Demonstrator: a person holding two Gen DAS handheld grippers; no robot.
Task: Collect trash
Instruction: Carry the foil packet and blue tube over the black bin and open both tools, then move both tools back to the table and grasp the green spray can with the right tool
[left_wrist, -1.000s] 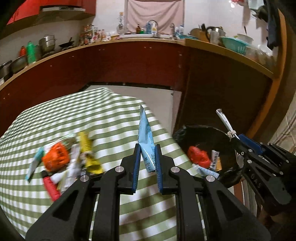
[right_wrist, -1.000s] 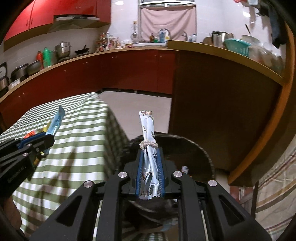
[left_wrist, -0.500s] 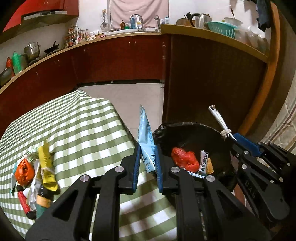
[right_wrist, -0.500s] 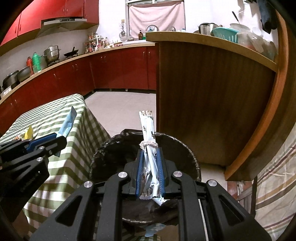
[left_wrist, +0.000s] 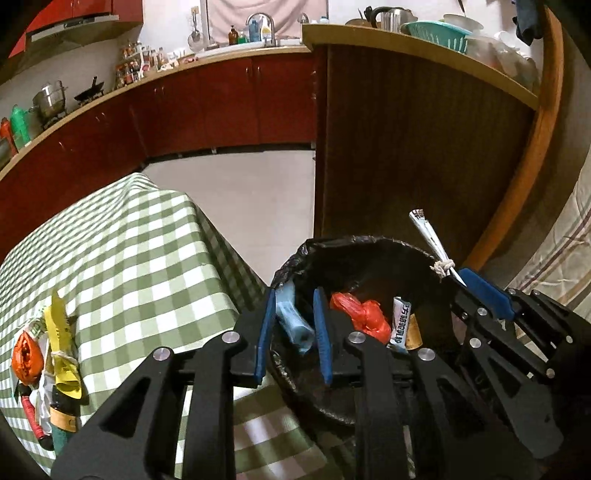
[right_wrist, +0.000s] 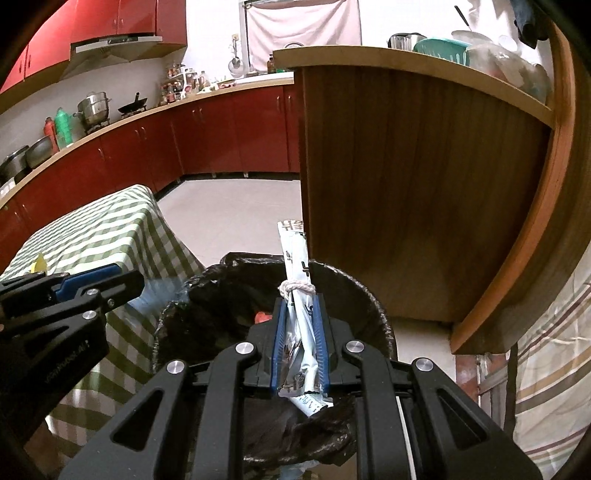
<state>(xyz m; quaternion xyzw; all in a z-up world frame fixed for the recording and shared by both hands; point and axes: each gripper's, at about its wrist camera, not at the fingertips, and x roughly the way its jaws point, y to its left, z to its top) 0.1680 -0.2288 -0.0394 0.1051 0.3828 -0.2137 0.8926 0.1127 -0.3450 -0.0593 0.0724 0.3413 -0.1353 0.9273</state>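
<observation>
My left gripper (left_wrist: 294, 295) hangs over the near rim of the black-bagged bin (left_wrist: 369, 247). Its jaws are opening, and the light blue wrapper (left_wrist: 295, 325) lies tilted and loose between them, tipping down toward the bin. My right gripper (right_wrist: 300, 299) is shut on a long white wrapper (right_wrist: 295, 251) tied with string, held upright over the bin (right_wrist: 221, 266). In the left wrist view the right gripper (left_wrist: 465, 275) sits at the bin's right rim. A red bag (left_wrist: 362, 314) and a small white packet (left_wrist: 400, 321) lie inside.
The table with the green check cloth (left_wrist: 147, 258) stands left of the bin and holds a pile of trash, with a yellow wrapper (left_wrist: 61, 332) and an orange piece (left_wrist: 26, 354). A wooden counter (left_wrist: 406, 147) rises behind the bin. Striped fabric (left_wrist: 554, 258) hangs at the right.
Both grippers have shifted from the table's edge to over the bin. The left jaws have widened, and the blue wrapper has dropped from upright to tilted between them.
</observation>
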